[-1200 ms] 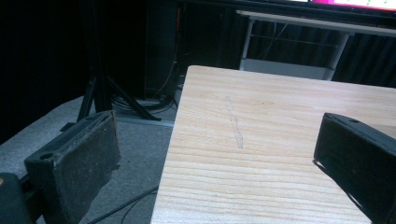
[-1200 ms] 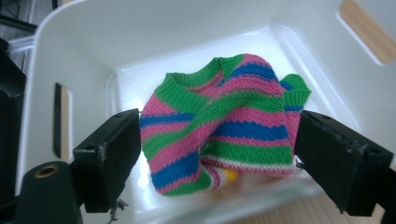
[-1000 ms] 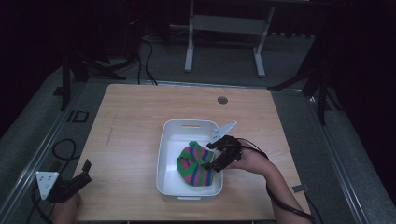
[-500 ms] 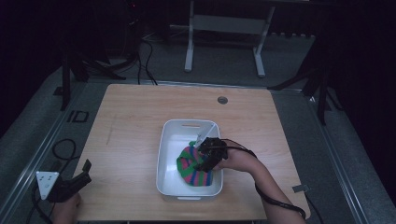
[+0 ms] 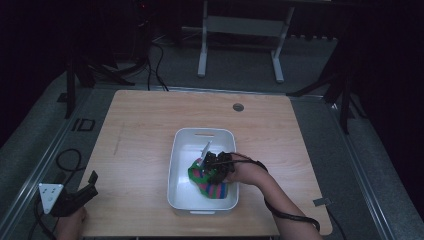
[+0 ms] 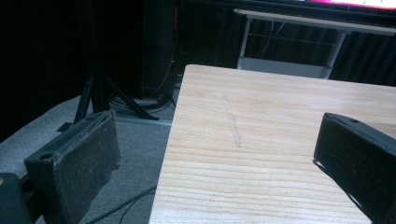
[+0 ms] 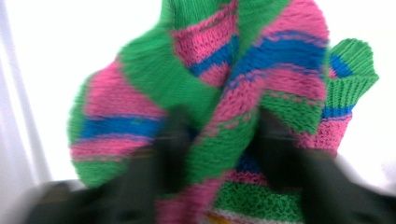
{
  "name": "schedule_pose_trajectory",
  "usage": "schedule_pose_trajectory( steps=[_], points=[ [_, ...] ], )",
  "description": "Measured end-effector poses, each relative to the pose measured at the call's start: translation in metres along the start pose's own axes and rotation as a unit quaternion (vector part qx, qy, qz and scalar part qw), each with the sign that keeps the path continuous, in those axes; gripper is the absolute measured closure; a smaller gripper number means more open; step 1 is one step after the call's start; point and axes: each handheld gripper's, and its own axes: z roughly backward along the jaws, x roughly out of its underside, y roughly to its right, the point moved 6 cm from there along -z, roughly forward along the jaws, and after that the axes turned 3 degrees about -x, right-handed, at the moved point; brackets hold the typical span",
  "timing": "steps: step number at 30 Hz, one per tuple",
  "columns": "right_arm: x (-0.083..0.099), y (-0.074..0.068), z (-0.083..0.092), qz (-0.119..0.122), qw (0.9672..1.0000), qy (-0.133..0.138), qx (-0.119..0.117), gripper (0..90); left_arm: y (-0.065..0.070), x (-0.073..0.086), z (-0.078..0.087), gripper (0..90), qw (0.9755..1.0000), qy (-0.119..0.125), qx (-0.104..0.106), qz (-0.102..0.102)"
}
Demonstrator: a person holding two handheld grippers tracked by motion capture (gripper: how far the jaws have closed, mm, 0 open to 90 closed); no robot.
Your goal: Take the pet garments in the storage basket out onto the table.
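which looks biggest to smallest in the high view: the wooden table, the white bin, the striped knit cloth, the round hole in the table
1. wooden table
2. white bin, sitting on it
3. striped knit cloth inside the bin, partly hidden by the right claw, so its full size is unsure
4. round hole near the table's far edge

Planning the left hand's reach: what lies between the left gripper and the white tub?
Only bare wooden table separates the left gripper from the white tub in the high view.

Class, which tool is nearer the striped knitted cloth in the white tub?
Right. The right tool is on the striped knitted cloth; the left tool sits off the table's near-left corner.
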Motion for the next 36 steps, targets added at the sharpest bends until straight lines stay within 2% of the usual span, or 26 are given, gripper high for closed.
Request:
schedule_pose_trajectory(
  steps=[1,2,4,7,9,16,17,18,20,24,28,29,31,32,33,36],
  points=[
    [-0.001,-0.001,0.002,0.000,1.0000,0.004,0.000,78.2,0.000,0.000,0.000,0.9,1.0000,0.000,0.000,0.000],
    [-0.001,0.000,0.004,0.002,0.9999,0.009,0.011,83.7,0.000,0.000,0.000,0.9,1.0000,0.001,0.000,0.001],
    [-0.001,0.001,0.009,-0.001,0.9997,0.022,0.014,84.8,0.000,0.000,0.000,0.9,1.0000,0.000,-0.001,0.001],
    [-0.002,0.000,0.019,-0.008,0.9987,0.051,0.005,85.3,0.000,0.000,0.000,0.9,1.0000,0.000,0.000,0.000],
    [-0.003,-0.001,0.023,-0.006,0.9984,0.056,0.004,85.4,0.000,0.000,0.000,0.9,1.0000,0.000,0.000,0.001],
    [-0.011,-0.002,0.062,-0.010,0.9923,0.122,0.016,85.5,0.000,0.000,0.000,0.9,1.0000,0.001,-0.001,0.000],
    [-0.011,-0.002,0.062,-0.010,0.9923,0.122,0.016,85.5,0.000,0.000,0.000,0.9,1.0000,0.001,-0.001,0.000],
    [-0.015,-0.002,0.076,-0.006,0.9898,0.141,0.019,85.6,0.000,0.000,0.000,0.9,1.0000,0.000,-0.001,0.000],
    [-0.017,-0.002,0.085,-0.004,0.9875,0.155,0.028,85.5,0.000,0.000,0.000,0.9,1.0000,0.000,-0.001,0.001],
    [-0.021,-0.005,0.099,-0.001,0.9853,0.166,0.039,85.7,0.000,0.000,0.000,0.9,1.0000,0.001,-0.001,0.000],
    [-0.028,-0.006,0.114,-0.004,0.9801,0.194,0.043,85.7,0.000,0.000,0.000,0.9,1.0000,0.001,-0.001,0.000],
    [-0.028,-0.006,0.114,-0.004,0.9801,0.194,0.043,85.7,0.000,0.000,0.000,0.9,1.0000,0.000,-0.002,0.000],
    [-0.032,-0.004,0.125,-0.007,0.9760,0.213,0.042,85.7,0.000,0.000,0.000,0.9,1.0000,0.000,-0.002,0.000],
    [-0.032,-0.004,0.125,-0.007,0.9760,0.213,0.042,85.7,0.000,0.000,0.000,0.9,1.0000,0.000,-0.002,0.000],
    [-0.035,-0.003,0.133,-0.008,0.9731,0.225,0.050,85.8,0.000,0.000,0.000,0.9,1.0000,0.000,-0.002,0.001],
    [-0.039,-0.002,0.146,-0.010,0.9682,0.242,0.062,85.8,0.000,0.000,0.000,0.9,1.0000,0.000,-0.001,0.000]
  ],
)
